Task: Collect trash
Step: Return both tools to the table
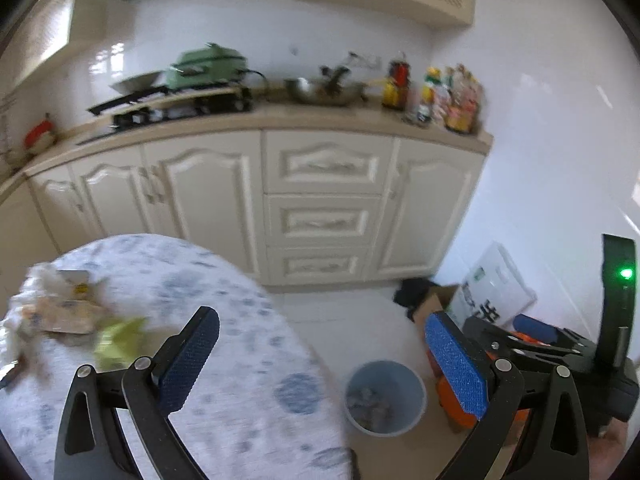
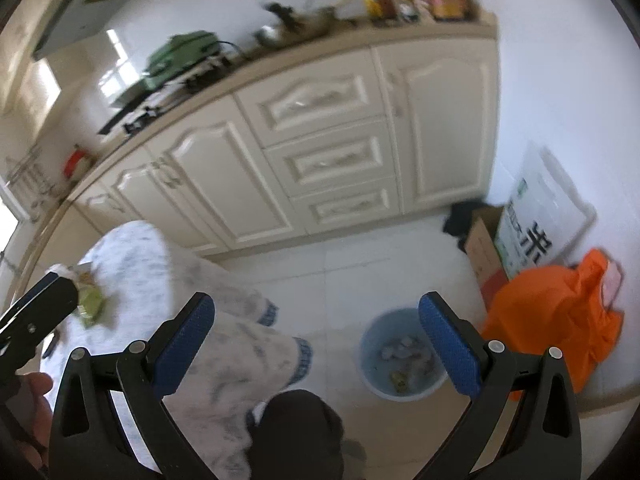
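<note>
A pile of trash (image 1: pixel 60 312), with crumpled paper, wrappers and a green wrapper (image 1: pixel 116 340), lies at the left of a round table with a white-and-blue cloth (image 1: pixel 240 360). A light-blue bin (image 1: pixel 384 396) with some trash inside stands on the floor right of the table. My left gripper (image 1: pixel 324 360) is open and empty, above the table edge. My right gripper (image 2: pixel 324 344) is open and empty, above the floor near the bin (image 2: pixel 404 356). The green wrapper (image 2: pixel 90 306) also shows in the right wrist view, next to the left gripper's fingertip (image 2: pixel 52 292).
Cream kitchen cabinets (image 1: pixel 320 200) with a cluttered counter run along the back. An orange bag (image 2: pixel 560 320), a cardboard box (image 2: pixel 486 248) and a white printed sack (image 2: pixel 540 216) stand by the right wall. A dark knee (image 2: pixel 296 432) is below the right gripper.
</note>
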`<action>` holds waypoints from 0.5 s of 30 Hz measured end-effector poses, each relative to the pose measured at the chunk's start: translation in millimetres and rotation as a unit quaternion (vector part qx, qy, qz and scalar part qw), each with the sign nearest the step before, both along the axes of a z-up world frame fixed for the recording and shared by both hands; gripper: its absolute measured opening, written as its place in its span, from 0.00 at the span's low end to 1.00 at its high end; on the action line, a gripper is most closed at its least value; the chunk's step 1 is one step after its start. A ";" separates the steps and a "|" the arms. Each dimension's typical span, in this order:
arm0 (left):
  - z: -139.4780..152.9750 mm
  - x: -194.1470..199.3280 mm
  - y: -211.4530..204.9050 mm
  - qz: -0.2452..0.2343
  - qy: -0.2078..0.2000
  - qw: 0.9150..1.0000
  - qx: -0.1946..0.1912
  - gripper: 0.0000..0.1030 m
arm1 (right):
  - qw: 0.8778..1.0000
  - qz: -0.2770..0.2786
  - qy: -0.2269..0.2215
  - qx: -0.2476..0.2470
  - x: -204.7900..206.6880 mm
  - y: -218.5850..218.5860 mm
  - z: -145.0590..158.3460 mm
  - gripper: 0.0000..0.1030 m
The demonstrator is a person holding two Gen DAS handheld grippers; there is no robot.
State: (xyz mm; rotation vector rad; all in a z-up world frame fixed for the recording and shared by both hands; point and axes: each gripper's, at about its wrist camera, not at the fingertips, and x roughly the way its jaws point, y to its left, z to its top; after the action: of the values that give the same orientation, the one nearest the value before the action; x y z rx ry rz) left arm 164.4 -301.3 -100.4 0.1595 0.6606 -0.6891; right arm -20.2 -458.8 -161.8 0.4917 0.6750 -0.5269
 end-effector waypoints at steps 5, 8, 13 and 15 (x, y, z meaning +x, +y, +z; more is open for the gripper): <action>17.1 -14.7 62.0 0.040 -0.015 0.999 -0.028 0.99 | 0.998 0.055 -0.023 -0.032 24.6 52.4 32.0 1.00; 26.2 -26.4 97.4 0.073 -0.038 0.996 -0.032 0.99 | 0.995 0.080 -0.036 -0.053 38.1 82.8 48.5 1.00; 34.4 -48.9 152.2 0.129 -0.066 0.988 -0.046 0.99 | 0.989 0.121 -0.051 -0.071 60.0 126.0 65.6 1.00; 37.7 -58.5 173.8 0.151 -0.073 0.985 -0.049 0.99 | 0.986 0.138 -0.059 -0.077 67.4 145.4 70.9 1.00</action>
State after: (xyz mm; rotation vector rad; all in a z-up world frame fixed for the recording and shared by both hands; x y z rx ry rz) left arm 105.9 -127.4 -62.7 0.0166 0.4944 -0.4130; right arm 47.3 -313.4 -90.9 0.2757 0.5719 -0.2832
